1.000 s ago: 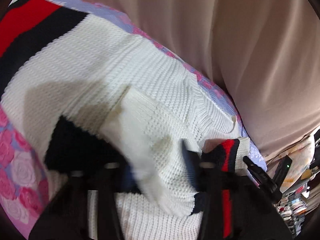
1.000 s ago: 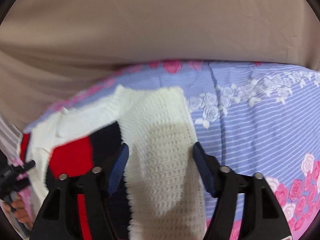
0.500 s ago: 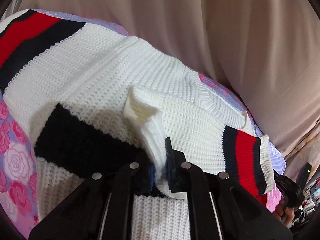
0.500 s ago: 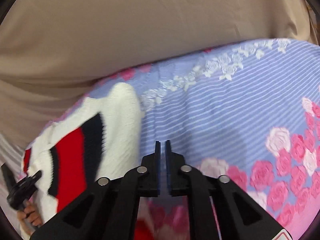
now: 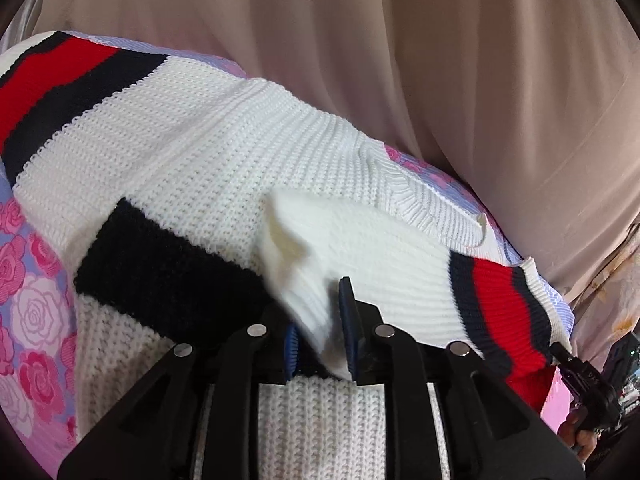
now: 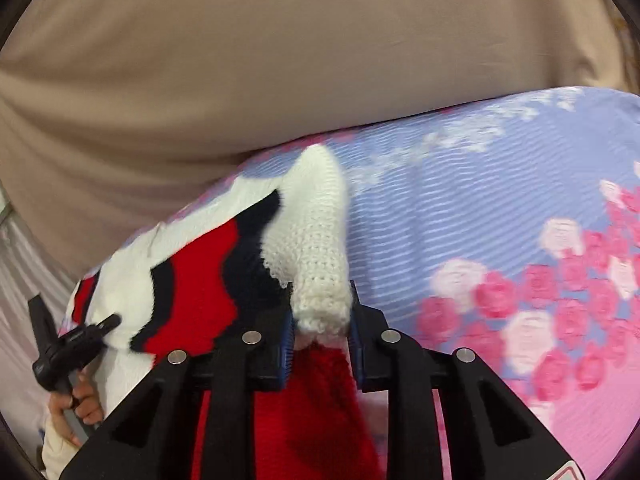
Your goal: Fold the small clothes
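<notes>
A white knit sweater [image 5: 208,148] with red and navy stripes lies on a floral bedspread [image 5: 28,280]. One sleeve with a striped cuff [image 5: 496,304] is folded across the body. My left gripper [image 5: 318,340] holds a pinched fold of white knit between its blue pads, jaws slightly apart around the fabric. In the right wrist view my right gripper [image 6: 322,324] grips a white knit edge of the sweater [image 6: 316,248], with red and navy bands beside it. The other gripper shows at the left of the right wrist view [image 6: 64,344].
A beige curtain [image 5: 440,80] hangs close behind the bed. The blue and pink rose bedspread [image 6: 500,220] stretches to the right of the sweater. A person's hand [image 6: 76,404] holds the other gripper's handle. Cluttered items sit at the far right edge [image 5: 624,352].
My right gripper, shut and empty half a second ago, now has white knit between its jaws. My left gripper's jaws have widened slightly, with the fold still between them.
</notes>
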